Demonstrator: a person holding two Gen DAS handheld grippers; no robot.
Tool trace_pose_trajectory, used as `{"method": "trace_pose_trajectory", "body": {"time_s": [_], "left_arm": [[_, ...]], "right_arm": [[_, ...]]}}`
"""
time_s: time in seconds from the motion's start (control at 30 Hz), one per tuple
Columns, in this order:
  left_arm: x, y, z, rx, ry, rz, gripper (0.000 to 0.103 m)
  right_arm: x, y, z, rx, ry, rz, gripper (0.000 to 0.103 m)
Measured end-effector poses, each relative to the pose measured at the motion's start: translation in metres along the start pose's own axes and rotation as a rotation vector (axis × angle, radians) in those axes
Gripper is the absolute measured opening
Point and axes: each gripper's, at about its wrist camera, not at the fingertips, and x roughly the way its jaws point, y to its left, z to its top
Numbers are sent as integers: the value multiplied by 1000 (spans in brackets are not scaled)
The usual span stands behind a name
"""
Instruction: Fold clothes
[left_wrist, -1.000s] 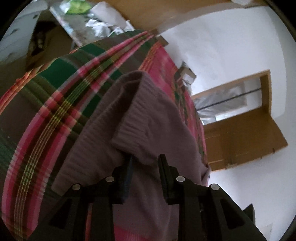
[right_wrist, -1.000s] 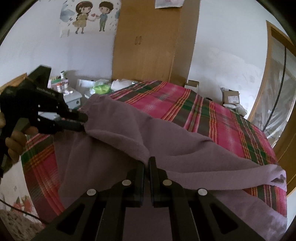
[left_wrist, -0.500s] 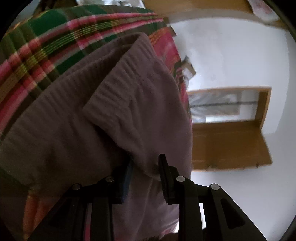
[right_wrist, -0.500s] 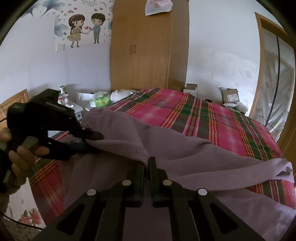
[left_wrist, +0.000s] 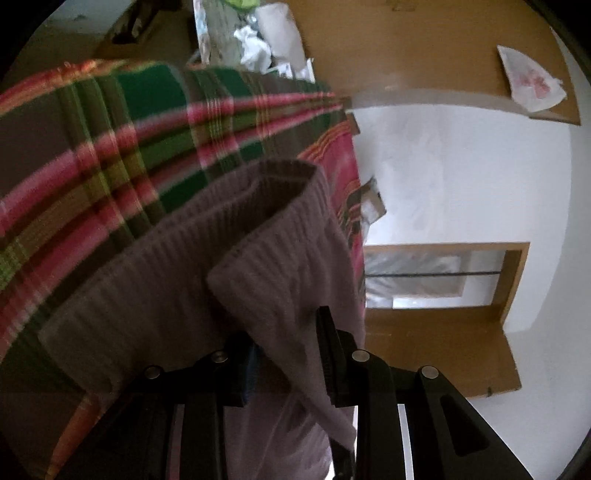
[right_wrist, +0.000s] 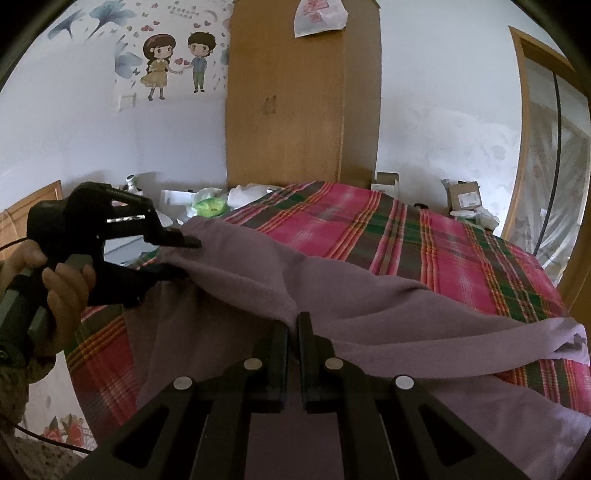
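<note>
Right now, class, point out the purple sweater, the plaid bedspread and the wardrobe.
purple sweater (right_wrist: 369, 295): right wrist view, on the lifted fold.
plaid bedspread (right_wrist: 424, 240): right wrist view, on a bare pink stripe.
wardrobe (right_wrist: 295, 122): right wrist view, on the door front.

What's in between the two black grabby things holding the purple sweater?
In the right wrist view, only a raised edge of the purple sweater spans from the left hand-held gripper to the right hand-held gripper, above the plaid bedspread.

Mauve knit sweater (right_wrist: 369, 295) lifted off the plaid bed (right_wrist: 424, 236), ribbed hem (left_wrist: 258, 206) raised, one sleeve (right_wrist: 554, 336) trailing across the bed.
</note>
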Motion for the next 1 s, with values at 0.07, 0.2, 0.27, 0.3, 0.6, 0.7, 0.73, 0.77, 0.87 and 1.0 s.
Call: {"method": "trace_pose_trajectory", "body": {"time_s": [0.07, 0.2, 0.27, 0.3, 0.6, 0.7, 0.73, 0.77, 0.87, 1.0], "left_arm": [[-3, 0, 0, 19, -14, 5, 22], [-6, -3, 8, 65, -20, 14, 9], [-13, -6, 8, 89, -33, 6, 7], [-15, -8, 8, 102, -39, 3, 7], [-42, -35, 30, 205, -75, -27, 6], [-44, -36, 35, 221, -72, -8, 6], [-45, -35, 36, 222, -66, 3, 6], [-47, -32, 36, 223, -60, 11, 6], [-47, -18, 29, 244, -30, 59, 6], [-50, -1, 24, 253, -16, 107, 6]], "right_arm": [[0, 1, 0, -3, 1, -4, 5], [0, 4, 0, -15, 5, -17, 5], [0, 9, 0, -38, 4, -32, 5], [-1, 11, 1, -49, 2, -41, 5], [-20, 32, 32, -159, -76, -80, 5], [-26, 43, 36, -207, -62, -69, 5], [-27, 47, 35, -221, -48, -64, 5], [-28, 51, 33, -234, -35, -58, 5], [-28, 60, 27, -267, 9, -41, 5], [-22, 67, 9, -273, 81, -4, 5]]}}
